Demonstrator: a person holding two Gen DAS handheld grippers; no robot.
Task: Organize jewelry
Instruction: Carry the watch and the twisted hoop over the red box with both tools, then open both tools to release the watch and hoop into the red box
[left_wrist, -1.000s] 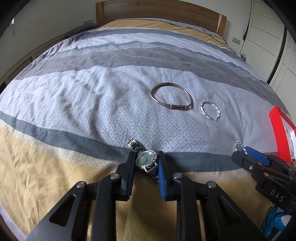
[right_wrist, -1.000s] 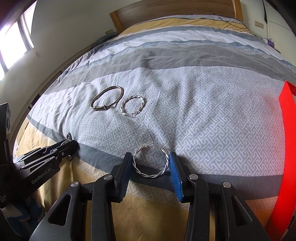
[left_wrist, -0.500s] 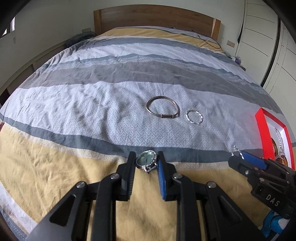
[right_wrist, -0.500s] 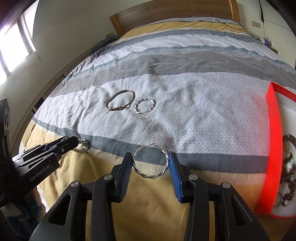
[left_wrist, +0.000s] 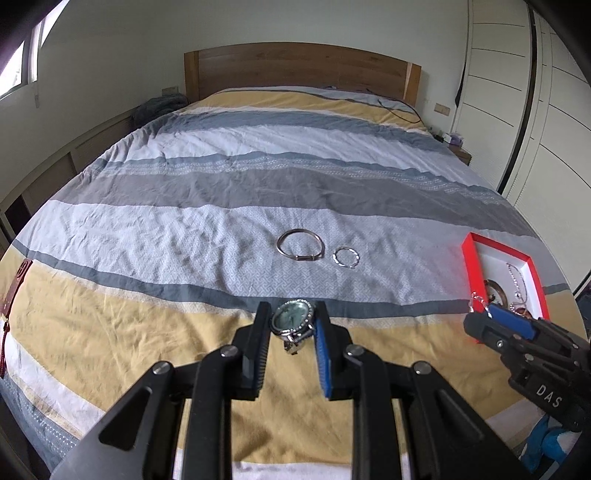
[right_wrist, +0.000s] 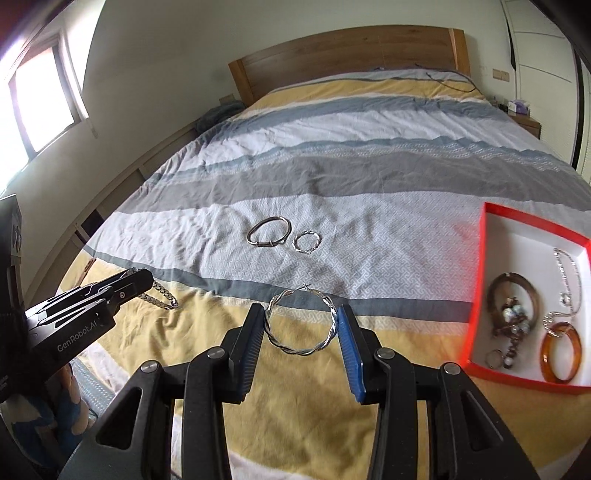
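My left gripper (left_wrist: 291, 325) is shut on a silver wristwatch (left_wrist: 291, 320) with a pale green dial, held above the bed; its chain band (right_wrist: 160, 297) hangs from the left gripper in the right wrist view. My right gripper (right_wrist: 301, 325) is shut on a twisted silver hoop (right_wrist: 301, 323), also lifted off the bed. A silver bangle (left_wrist: 300, 245) and a small twisted ring (left_wrist: 346, 256) lie side by side on the grey-white stripe. A red-rimmed box (right_wrist: 480, 295) at the right holds several pieces of jewelry.
The striped bedspread (left_wrist: 184, 221) covers the whole bed, with a wooden headboard (left_wrist: 295, 70) at the far end. White wardrobe doors (left_wrist: 535, 110) stand on the right. A nightstand (right_wrist: 528, 125) sits by the headboard. A window (right_wrist: 40, 99) is on the left wall.
Both grippers have risen and pulled back from the bed with the watch and the hoop held. The bangle and ring look farther away, and the red box has come into view.
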